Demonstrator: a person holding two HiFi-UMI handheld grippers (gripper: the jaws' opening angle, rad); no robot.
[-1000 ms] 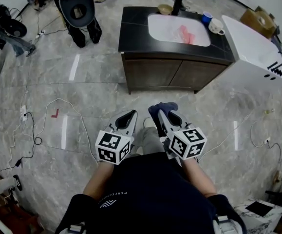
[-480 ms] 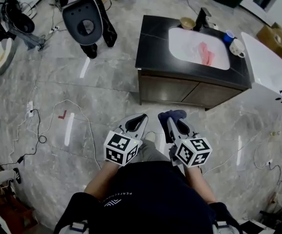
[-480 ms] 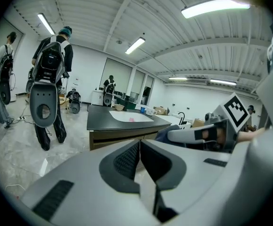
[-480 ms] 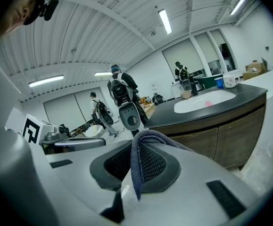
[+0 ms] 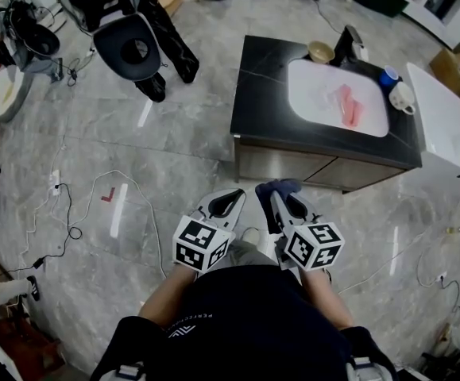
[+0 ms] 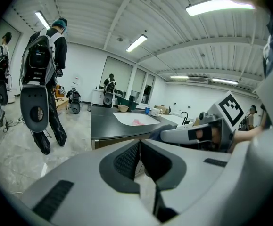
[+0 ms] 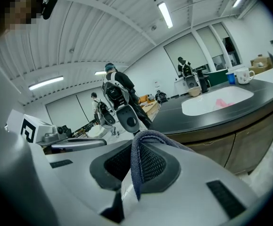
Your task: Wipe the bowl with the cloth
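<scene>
A tan bowl point(image 5: 320, 51) stands at the back of the dark counter point(image 5: 261, 94), beside the faucet point(image 5: 347, 44); it also shows small in the left gripper view point(image 6: 123, 108) and the right gripper view point(image 7: 194, 92). My right gripper point(image 5: 281, 198) is shut on a dark blue cloth point(image 5: 276, 187), which drapes over its jaws point(image 7: 137, 154). The left gripper point(image 5: 231, 200) is held beside it, shut and empty point(image 6: 140, 149). Both are held low in front of me, a stretch of floor short of the counter.
The counter holds a white sink point(image 5: 309, 94) with a pink thing point(image 5: 347, 105) in it, a blue cup point(image 5: 388, 76) and a white mug point(image 5: 403, 95). A person with a backpack rig point(image 5: 134, 42) stands at the left. Cables point(image 5: 63, 213) lie on the floor. A white tub point(image 5: 444, 125) is at the right.
The view has shifted and the counter now lies further right in the frame. Both grippers keep the same pose, the cloth still in the right one.
</scene>
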